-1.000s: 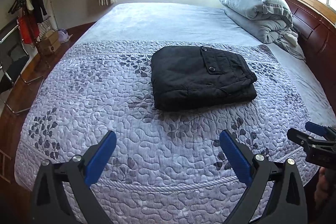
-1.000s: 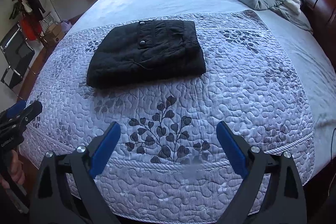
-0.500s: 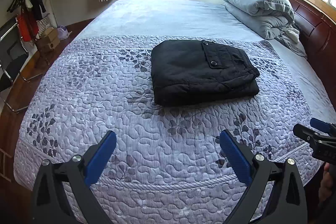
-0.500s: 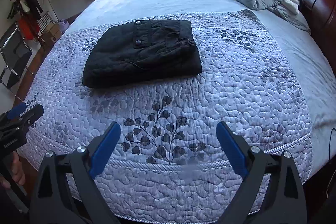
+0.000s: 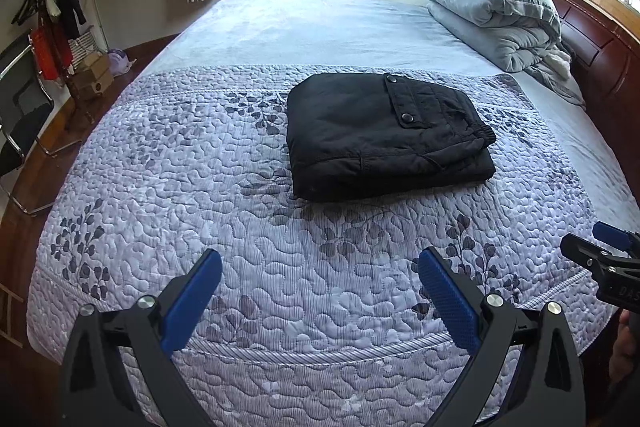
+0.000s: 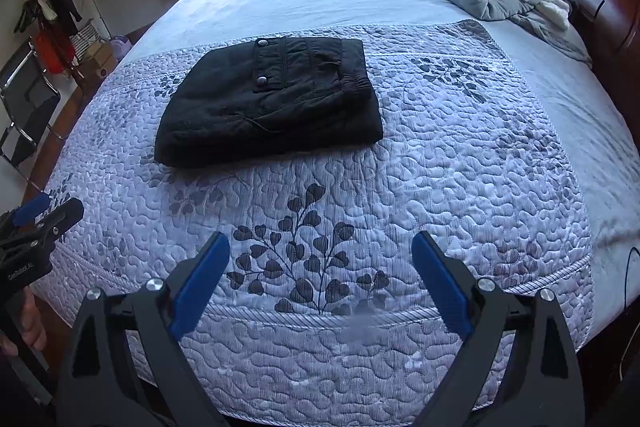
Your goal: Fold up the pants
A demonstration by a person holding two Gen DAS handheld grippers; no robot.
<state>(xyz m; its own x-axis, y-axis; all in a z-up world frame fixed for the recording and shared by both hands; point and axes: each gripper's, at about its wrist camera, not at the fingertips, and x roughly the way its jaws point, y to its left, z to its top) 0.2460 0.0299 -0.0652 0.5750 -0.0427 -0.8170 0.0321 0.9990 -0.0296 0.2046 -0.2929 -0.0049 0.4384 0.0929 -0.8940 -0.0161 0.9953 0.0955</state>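
Note:
Black pants [image 5: 384, 135] lie folded into a compact rectangle on the quilted purple bedspread [image 5: 200, 187], with a snap-button pocket flap on top. They also show in the right wrist view [image 6: 272, 103]. My left gripper [image 5: 320, 267] is open and empty, well back from the pants near the bed's foot edge. My right gripper [image 6: 320, 247] is open and empty, also near the foot edge. The right gripper shows at the right edge of the left wrist view [image 5: 600, 259]. The left gripper shows at the left edge of the right wrist view [image 6: 36, 223].
A folded grey duvet and pillow [image 5: 492, 11] lie at the head of the bed by the wooden headboard [image 5: 600, 47]. A coat stand [image 5: 52, 11], boxes and a chair [image 5: 20, 107] stand on the floor to the left.
Both grippers have drawn back and risen slightly from the bed. The folded pants have not moved. Both grippers stay open.

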